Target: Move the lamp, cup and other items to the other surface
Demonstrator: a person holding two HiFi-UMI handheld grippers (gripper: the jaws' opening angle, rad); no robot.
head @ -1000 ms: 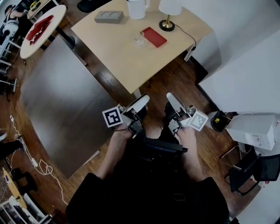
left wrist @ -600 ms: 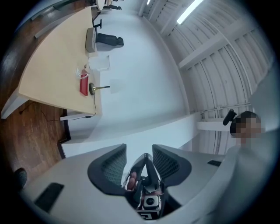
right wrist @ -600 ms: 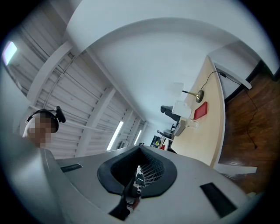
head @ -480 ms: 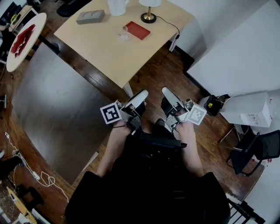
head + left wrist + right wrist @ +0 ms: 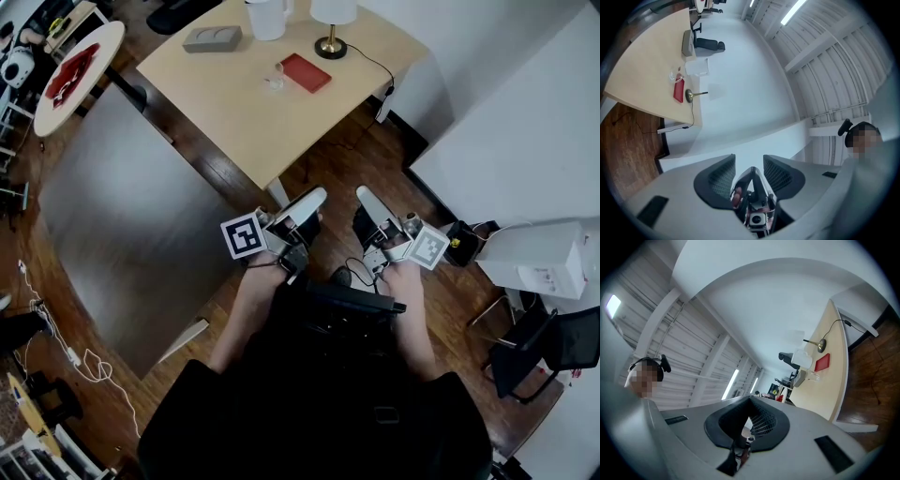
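On the light wooden table (image 5: 234, 112) at the top of the head view stand a brass lamp with a white shade (image 5: 330, 42), a white jug (image 5: 267, 17), a red book (image 5: 307, 72), a small clear cup (image 5: 277, 75) and a grey box (image 5: 212, 38). Both grippers hover over the wood floor short of the table's near corner. My left gripper (image 5: 314, 202) (image 5: 749, 159) shows a gap between its pads with nothing in it. My right gripper (image 5: 364, 197) (image 5: 751, 399) has its pads together and holds nothing. The lamp (image 5: 693, 94) (image 5: 816, 344) and red book (image 5: 678, 91) (image 5: 821, 362) appear far ahead in both gripper views.
A large dark grey table (image 5: 122, 225) fills the left. A round white table (image 5: 75, 70) with red cloth is at upper left. The lamp's cord (image 5: 375, 66) drops over the table edge. A white box (image 5: 539, 258) and black chair (image 5: 553, 347) stand right; cables (image 5: 56, 328) lie lower left.
Both grippers have moved together a little up the picture toward the wooden table's near corner. The head camera's view has shifted. Nothing on the table has moved.
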